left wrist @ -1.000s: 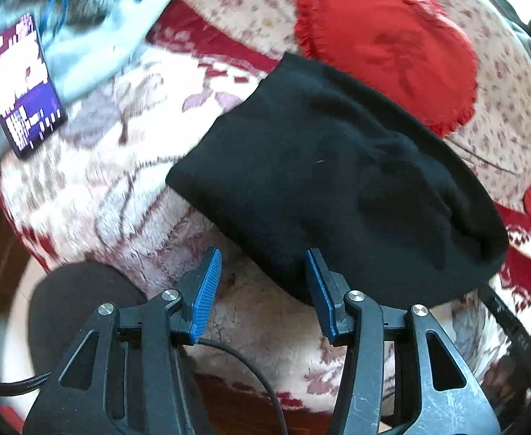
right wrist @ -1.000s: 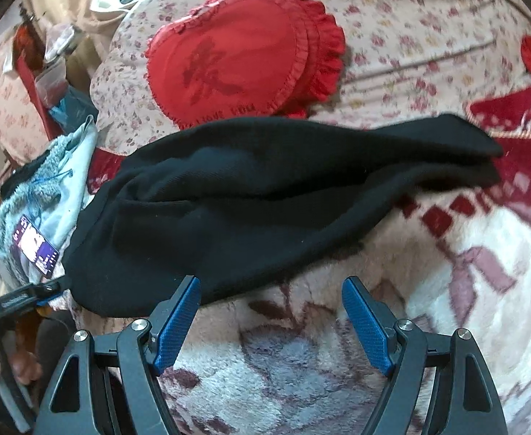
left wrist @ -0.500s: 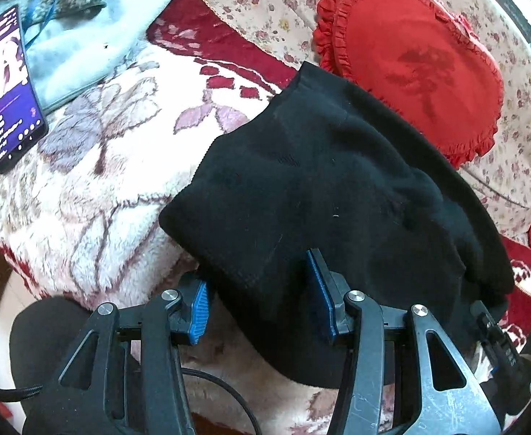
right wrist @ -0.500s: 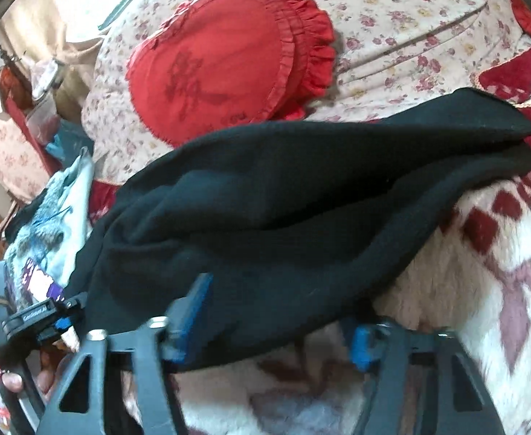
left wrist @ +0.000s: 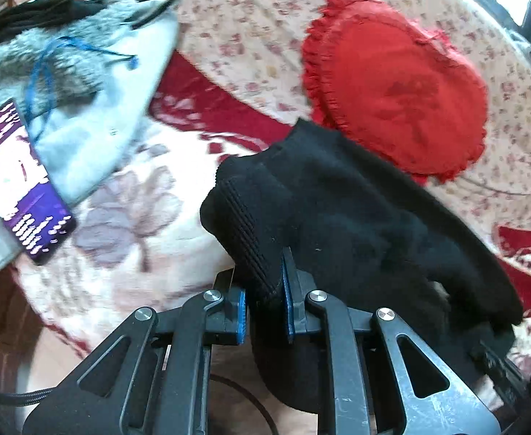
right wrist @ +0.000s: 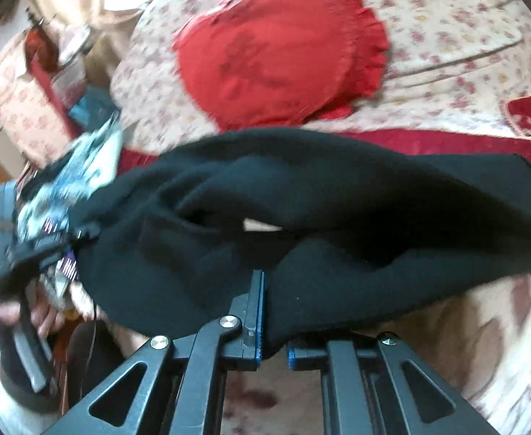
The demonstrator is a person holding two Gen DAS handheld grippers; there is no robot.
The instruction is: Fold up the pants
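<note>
Blue pads of the left gripper point(left wrist: 265, 311) are pinched nearly together on the ribbed edge of the black pants point(left wrist: 338, 217), with knit bunched between them. The right gripper point(right wrist: 271, 326) is likewise closed down on the near edge of the same garment, fabric draping over its far finger so only the near pad shows clearly.

From both grips the pants rise off the plush flowered blanket point(left wrist: 127, 217) and stretch away toward the red heart cushion point(left wrist: 392, 83), their far edge lying just in front of it. Seen from the right wrist, a gap opens between the lifted upper layer and the lower one.

The step in hand looks like carrying the near edge over toward the cushion to make a fold. Doing it well likely means moving both grippers level and together, keeping the edge taut so the layers land flush, and steering away from the phone point(left wrist: 15, 188) and grey-blue garment point(left wrist: 95, 83) lying well to the cushion's left.
</note>
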